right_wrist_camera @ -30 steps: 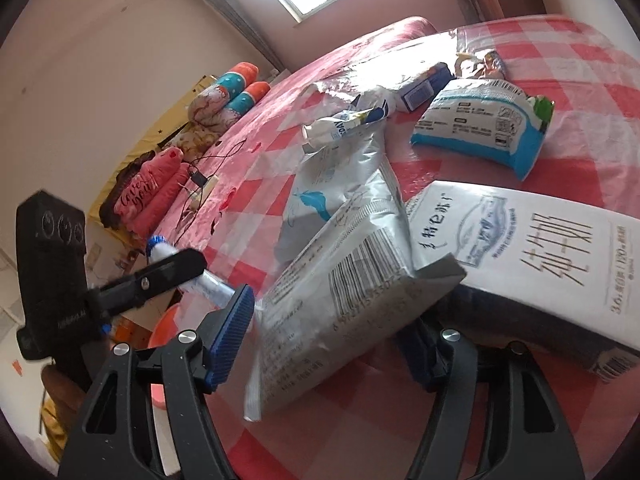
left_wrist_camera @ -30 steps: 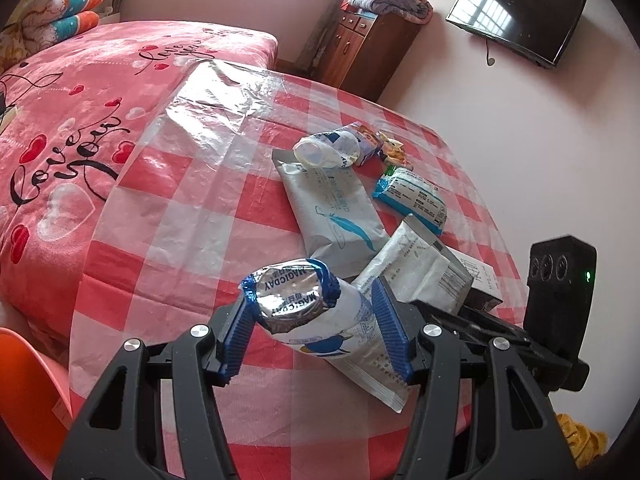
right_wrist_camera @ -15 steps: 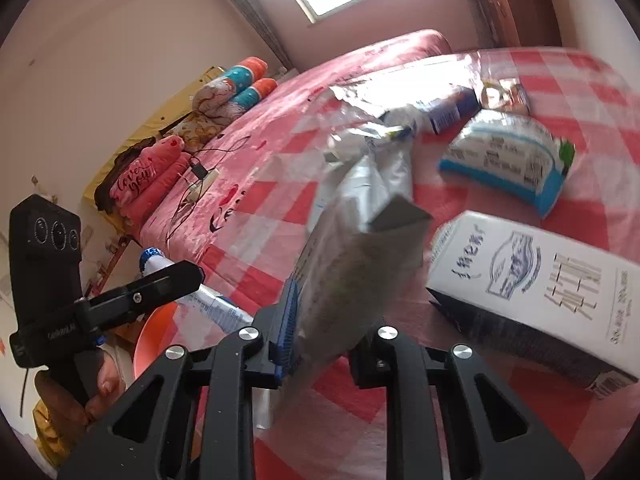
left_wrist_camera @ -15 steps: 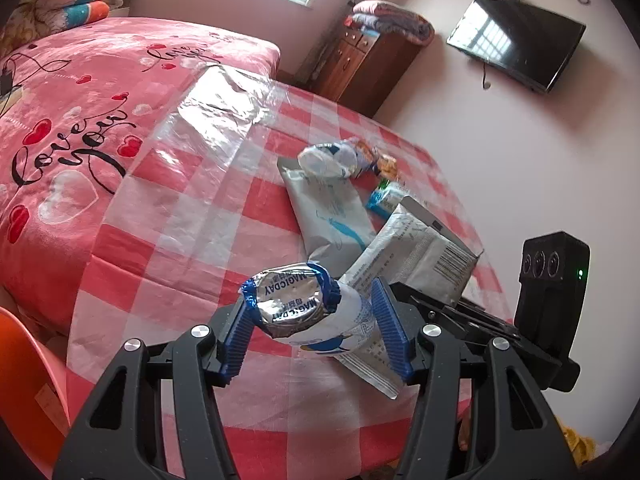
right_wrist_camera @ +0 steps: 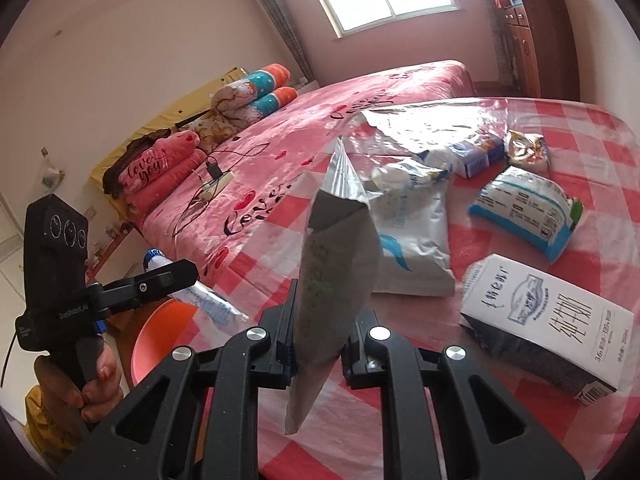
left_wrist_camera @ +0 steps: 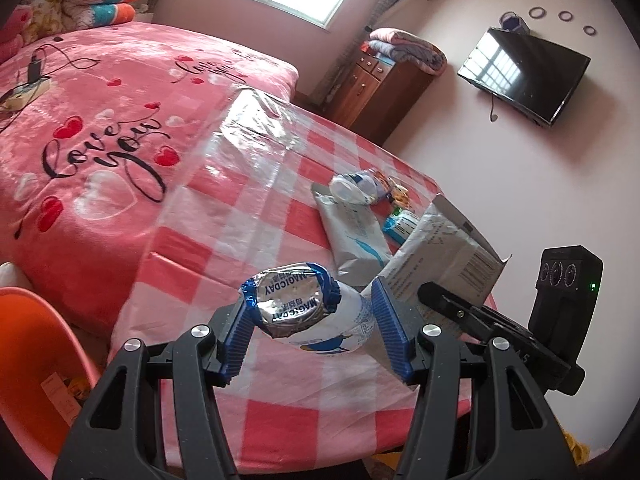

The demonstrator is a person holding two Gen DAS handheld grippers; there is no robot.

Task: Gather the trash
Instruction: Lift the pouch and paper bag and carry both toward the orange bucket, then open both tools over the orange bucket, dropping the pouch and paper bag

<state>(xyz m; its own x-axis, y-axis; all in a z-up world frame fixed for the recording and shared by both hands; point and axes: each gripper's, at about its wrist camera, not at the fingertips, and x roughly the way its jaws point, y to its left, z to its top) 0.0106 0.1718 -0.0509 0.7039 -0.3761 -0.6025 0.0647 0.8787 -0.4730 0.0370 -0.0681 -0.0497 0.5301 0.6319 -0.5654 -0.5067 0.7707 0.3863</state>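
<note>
Broadly, a pink bed with hearts and black script fills the far side of the room, and beside it stands a table under a red-and-white checked cloth with a clear plastic cover. An orange bin sits low at the table's near corner; in the right wrist view its rim shows below the left gripper. On the cloth lie a white milk carton with dark sides, a flat white pouch with a blue swirl, a blue-and-white snack bag, a small blue-and-white box, a crumpled white wrapper and a small printed packet. The right gripper has its blue pads pressed tight on a grey foil bag, which stands edge-on and upright, lifted off the cloth; the same bag appears behind the left gripper's right finger. The left gripper pinches a crumpled silver wrapper with blue edging between its fingers, held in the air above the table's near edge. A hand grips the left tool's handle
</note>
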